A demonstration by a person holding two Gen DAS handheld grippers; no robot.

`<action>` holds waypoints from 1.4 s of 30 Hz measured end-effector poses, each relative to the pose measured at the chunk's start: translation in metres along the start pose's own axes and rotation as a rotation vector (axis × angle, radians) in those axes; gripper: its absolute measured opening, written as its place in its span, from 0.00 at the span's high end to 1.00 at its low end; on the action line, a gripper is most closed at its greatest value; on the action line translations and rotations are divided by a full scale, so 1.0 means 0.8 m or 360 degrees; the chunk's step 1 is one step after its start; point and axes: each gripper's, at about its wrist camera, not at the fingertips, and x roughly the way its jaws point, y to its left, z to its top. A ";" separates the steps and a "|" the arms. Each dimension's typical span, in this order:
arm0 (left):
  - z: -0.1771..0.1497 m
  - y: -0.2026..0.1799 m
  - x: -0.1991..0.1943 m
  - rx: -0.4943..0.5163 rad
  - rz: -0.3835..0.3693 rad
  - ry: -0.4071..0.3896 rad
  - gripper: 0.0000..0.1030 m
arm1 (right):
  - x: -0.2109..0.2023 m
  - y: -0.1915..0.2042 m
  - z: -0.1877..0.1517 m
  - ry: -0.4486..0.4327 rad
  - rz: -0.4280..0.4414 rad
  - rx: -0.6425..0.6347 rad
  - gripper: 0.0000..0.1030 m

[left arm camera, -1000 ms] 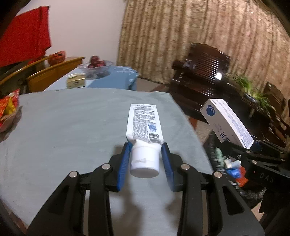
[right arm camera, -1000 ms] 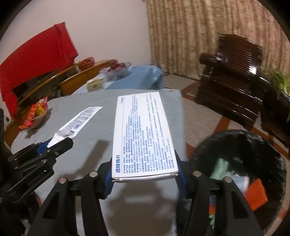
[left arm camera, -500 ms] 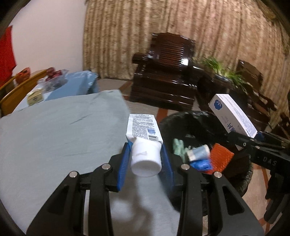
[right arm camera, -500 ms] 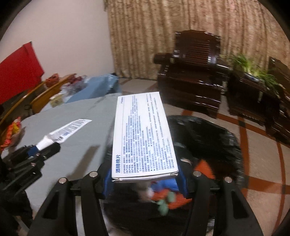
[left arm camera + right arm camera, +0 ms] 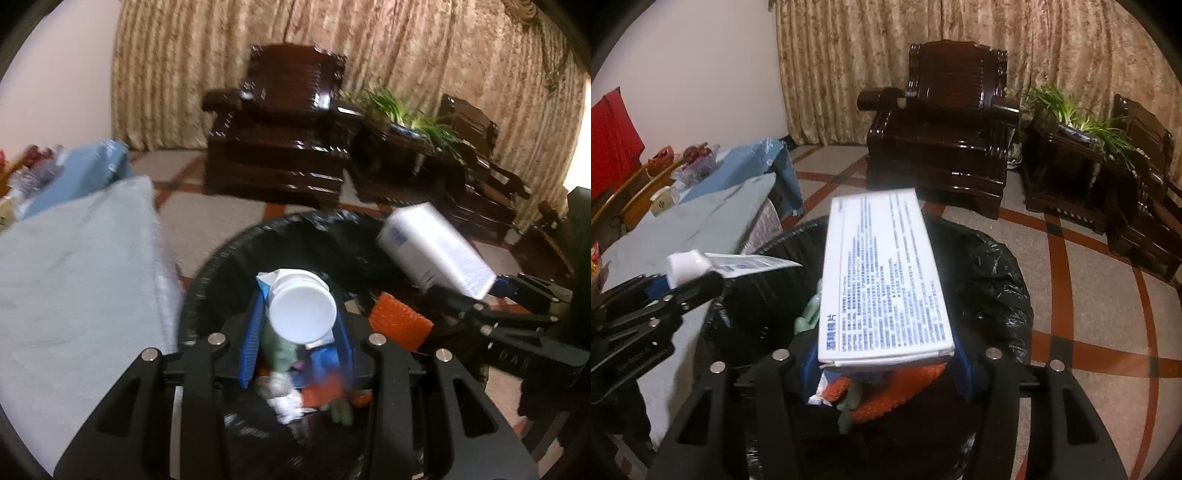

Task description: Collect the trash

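My left gripper (image 5: 297,343) is shut on a white tube (image 5: 302,312) just behind its cap, which faces the camera. It hangs over the black-lined trash bin (image 5: 229,266). In the right wrist view the left gripper (image 5: 683,280) holds the tube (image 5: 738,264) above the bin's left rim. My right gripper (image 5: 886,369) is over the bin (image 5: 997,266) and its jaws are opening. The white printed box (image 5: 882,280) lies blurred between them, and a gap shows at the right pad. From the left wrist view the box (image 5: 436,251) tilts at the right gripper (image 5: 495,291).
The bin holds an orange mesh piece (image 5: 400,321) and other scraps. The grey-clothed table (image 5: 701,229) borders the bin on the left. Behind stand a dark wooden armchair (image 5: 942,122), a plant on a side table (image 5: 1082,122) and a blue-covered table (image 5: 738,162).
Both grippers swung from above the table to over the bin. The right jaws widened and the box now blurs loose between them. The tube's cap tipped toward the camera.
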 end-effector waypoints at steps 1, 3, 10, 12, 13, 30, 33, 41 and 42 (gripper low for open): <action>0.000 -0.001 0.007 -0.0018 -0.0021 0.0020 0.55 | 0.004 -0.003 -0.001 0.0005 -0.0030 -0.0004 0.22; -0.001 0.003 0.013 -0.0077 -0.0027 0.0019 0.33 | 0.007 -0.008 -0.004 0.0020 -0.0035 -0.0005 0.20; -0.008 0.024 -0.015 -0.0087 0.0048 -0.0017 0.18 | -0.013 -0.019 -0.012 -0.0016 0.0003 0.0068 0.06; -0.009 0.033 -0.033 -0.0085 0.0102 -0.0034 0.14 | -0.025 -0.015 -0.013 -0.0040 0.0027 0.0081 0.06; -0.009 0.034 -0.040 -0.0083 0.0126 -0.0039 0.13 | -0.029 -0.014 -0.010 -0.0050 0.0037 0.0084 0.06; -0.016 0.035 -0.173 -0.0130 0.0331 -0.0184 0.08 | -0.136 0.047 0.002 -0.0232 0.0192 -0.0002 0.06; -0.016 0.031 -0.193 -0.0139 0.0344 -0.0222 0.07 | -0.153 0.055 0.003 -0.0260 0.0199 -0.0023 0.06; -0.019 0.021 -0.232 -0.0157 0.0351 -0.0313 0.05 | -0.187 0.070 0.003 -0.0302 0.0215 -0.0066 0.06; -0.020 0.019 -0.237 -0.0152 0.0349 -0.0324 0.05 | -0.189 0.071 0.003 -0.0304 0.0219 -0.0069 0.06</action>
